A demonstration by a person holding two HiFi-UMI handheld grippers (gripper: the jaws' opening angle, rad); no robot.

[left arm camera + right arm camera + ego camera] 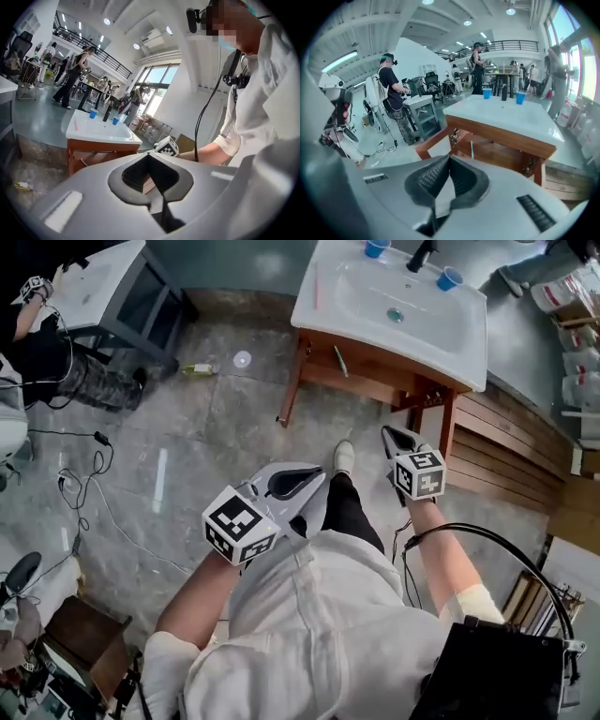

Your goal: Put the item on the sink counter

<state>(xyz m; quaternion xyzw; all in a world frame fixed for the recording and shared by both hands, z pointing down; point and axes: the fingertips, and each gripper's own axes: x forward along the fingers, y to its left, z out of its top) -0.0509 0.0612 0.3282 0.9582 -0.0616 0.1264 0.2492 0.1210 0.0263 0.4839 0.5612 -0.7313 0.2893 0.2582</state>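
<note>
A small yellow-green bottle (199,369) lies on its side on the grey stone floor, left of the sink stand. A white disc (242,359) lies just beside it. I cannot tell for certain that the bottle is the item meant. It is on the floor, not on the counter, and well apart from both of your grippers.

Your left forearm comes up from the lower left of the head view, bare below a white sleeve. It holds the left gripper (317,479) in front of your waist, its marker cube toward you. It points close to level, toward the sink. Its jaws are closed tip to tip, and its own view shows nothing held between them.

Your white shoe (344,457) and a black trouser leg show between the two grippers.

Ahead stands the white sink counter (323,306) on a wooden stand (375,367). A thin pink stick (316,285) lies on the counter's left side. Two blue cups (449,278) and a black tap (420,254) stand at the back.

Your right forearm reaches in from the lower right, with a black cable looping beside it. The right gripper (392,437) slants downward, just short of the stand's right leg. Its jaws are pressed together too, and I see nothing in them.
</note>
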